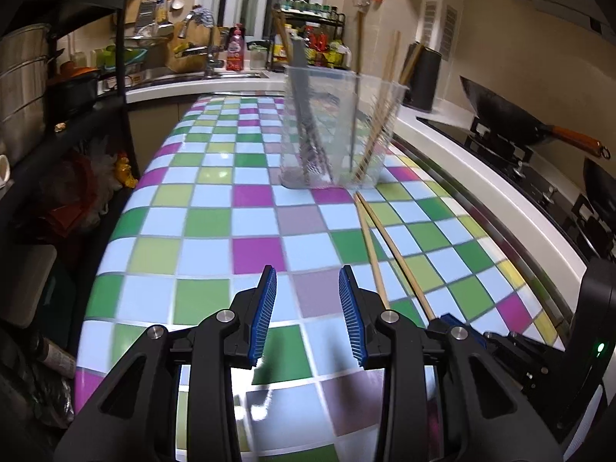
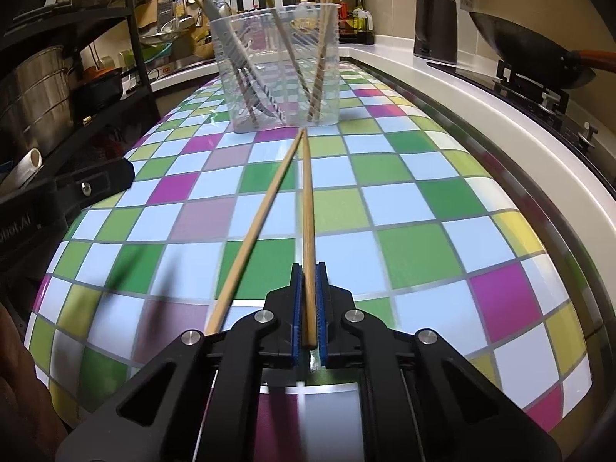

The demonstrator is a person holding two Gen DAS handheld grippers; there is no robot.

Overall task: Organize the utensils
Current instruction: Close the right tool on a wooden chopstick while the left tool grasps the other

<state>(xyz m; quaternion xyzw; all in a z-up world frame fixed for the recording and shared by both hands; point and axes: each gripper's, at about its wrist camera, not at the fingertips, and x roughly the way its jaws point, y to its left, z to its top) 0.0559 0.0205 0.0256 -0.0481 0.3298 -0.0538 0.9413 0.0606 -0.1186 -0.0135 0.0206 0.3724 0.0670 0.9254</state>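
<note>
While right fingers [image 2: 309, 308] clamp one chopstick [image 2: 307, 208], tip toward clear cup [image 2: 279, 73], left fingers [image 1: 308, 308] spread, empty

A clear plastic cup [image 2: 278, 73] is set on the checkered tabletop [image 2: 404, 208], with chopsticks and cutlery stood inside. Before it, two wooden chopsticks [image 2: 307, 211] are laid lengthwise, tips meeting near its base. A black wok [image 1: 512, 115] is placed rightward on the stove.

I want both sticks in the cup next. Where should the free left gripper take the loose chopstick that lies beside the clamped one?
Probably at its thick near end. The loose chopstick lies flat on the checkered table, tip toward the clear cup, angling away from the clamped chopstick. The left gripper could come from above, fingers straddling the shaft, clear of the right gripper.
</note>
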